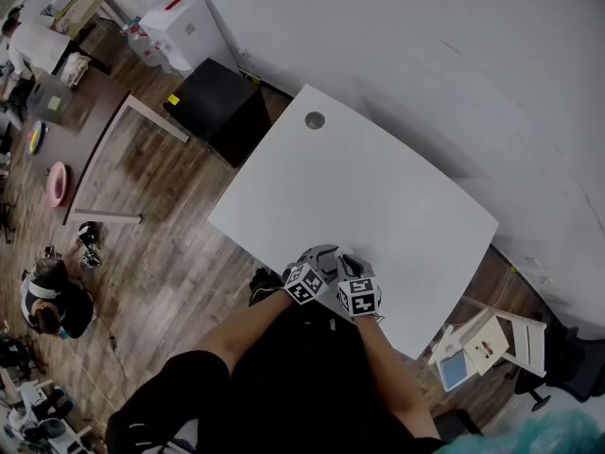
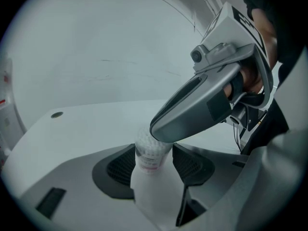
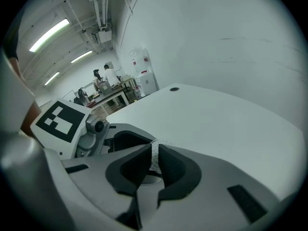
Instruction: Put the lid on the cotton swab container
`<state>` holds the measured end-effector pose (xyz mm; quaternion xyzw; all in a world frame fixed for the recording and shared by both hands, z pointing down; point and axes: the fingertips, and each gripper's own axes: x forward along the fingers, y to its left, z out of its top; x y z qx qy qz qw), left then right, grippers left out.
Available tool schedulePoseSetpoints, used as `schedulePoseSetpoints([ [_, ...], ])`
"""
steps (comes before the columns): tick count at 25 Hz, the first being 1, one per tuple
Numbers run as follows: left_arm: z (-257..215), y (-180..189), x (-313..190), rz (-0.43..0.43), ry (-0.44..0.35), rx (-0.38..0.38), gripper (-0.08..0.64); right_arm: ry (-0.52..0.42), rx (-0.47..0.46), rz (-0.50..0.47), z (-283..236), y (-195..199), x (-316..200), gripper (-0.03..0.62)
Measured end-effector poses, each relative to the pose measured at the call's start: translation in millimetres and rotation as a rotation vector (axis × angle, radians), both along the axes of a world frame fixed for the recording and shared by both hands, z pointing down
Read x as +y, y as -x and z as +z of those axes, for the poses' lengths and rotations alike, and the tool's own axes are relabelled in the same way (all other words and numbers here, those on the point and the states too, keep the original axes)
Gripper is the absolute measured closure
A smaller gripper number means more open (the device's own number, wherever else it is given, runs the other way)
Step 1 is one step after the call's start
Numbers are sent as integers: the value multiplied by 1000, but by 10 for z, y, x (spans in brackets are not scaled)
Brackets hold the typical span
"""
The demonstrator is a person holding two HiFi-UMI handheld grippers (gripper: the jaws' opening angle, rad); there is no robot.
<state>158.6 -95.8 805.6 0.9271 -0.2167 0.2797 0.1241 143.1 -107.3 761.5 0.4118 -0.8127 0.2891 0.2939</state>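
Gripping the container (image 2: 150, 150), the left claw (image 2: 153, 161) has its two dark pads pressed against the sides of the clear tub. The tub stands upright between them, and white swab heads show through its upper wall. In the head view both claws meet at the near edge of the white table (image 1: 378, 187), with their marker cubes side by side and almost touching.

From the left gripper view, the right claw (image 2: 161, 129) reaches in from the right. Its grey tip sits right over the container's top and hides the mouth, so I cannot tell whether anything is seated there.

In the right gripper view the right claw (image 3: 153, 159) is nearly closed, its pads pinching a thin white ribbed edge, the lid (image 3: 154, 152). The lid is held on edge in the narrow gap. Behind it the left claw's marker cube and grey body lie close on the left. The bare table top stretches away to the right.
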Motion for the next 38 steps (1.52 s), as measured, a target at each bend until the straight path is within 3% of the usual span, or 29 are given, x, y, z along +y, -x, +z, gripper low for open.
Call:
schedulePoseSetpoints([
  [8, -6, 7, 7, 6, -1, 2, 316, 4, -25, 17, -8, 2, 1, 531],
  [27, -220, 250, 140, 20, -2, 57, 316, -78, -140, 180, -384, -341, -40, 529],
  [33, -591, 365, 126, -40, 53, 157, 316, -108, -167, 183, -535, -353, 62, 529],
  [38, -1001, 472, 48, -114, 33, 229, 316, -148, -192, 224, -764, -361, 105, 529],
])
